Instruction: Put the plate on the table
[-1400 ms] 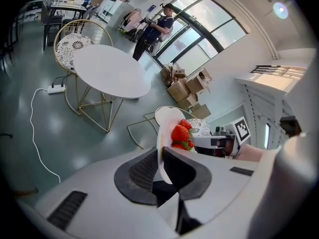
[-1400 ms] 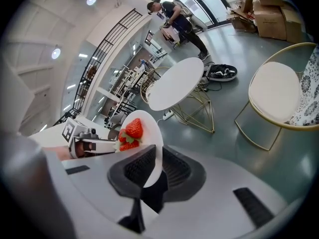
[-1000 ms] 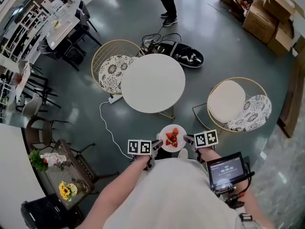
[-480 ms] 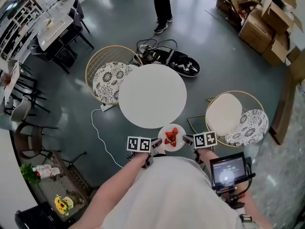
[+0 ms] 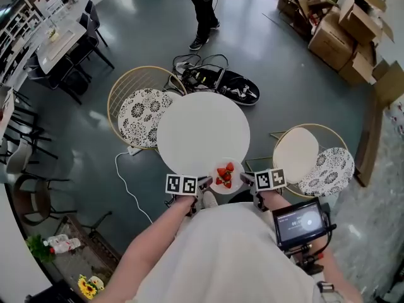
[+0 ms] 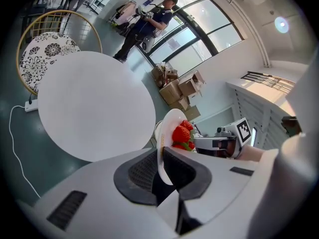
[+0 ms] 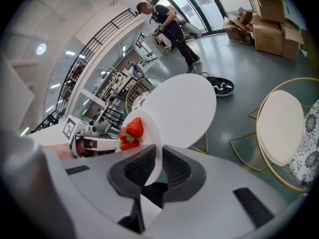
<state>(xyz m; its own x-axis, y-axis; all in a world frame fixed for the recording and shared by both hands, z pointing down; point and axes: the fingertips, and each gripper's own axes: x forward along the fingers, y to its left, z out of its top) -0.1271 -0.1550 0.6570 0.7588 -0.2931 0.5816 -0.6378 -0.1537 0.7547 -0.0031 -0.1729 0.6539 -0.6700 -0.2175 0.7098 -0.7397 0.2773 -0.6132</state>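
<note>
White round plate [image 7: 151,133], red strawberries [image 7: 133,128] on top

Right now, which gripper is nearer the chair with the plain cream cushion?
Right. The right gripper clamps the plate by the rim facing the cream-cushioned chair; the left gripper clamps the opposite rim, with the plate between it and that chair.

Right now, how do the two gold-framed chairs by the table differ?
The left chair is padded in black-and-white pattern; the right chair has plain cream padding beside patterned. The table overlaps the left chair's edge; the right chair stands clear. Both have gold wire frames.
</note>
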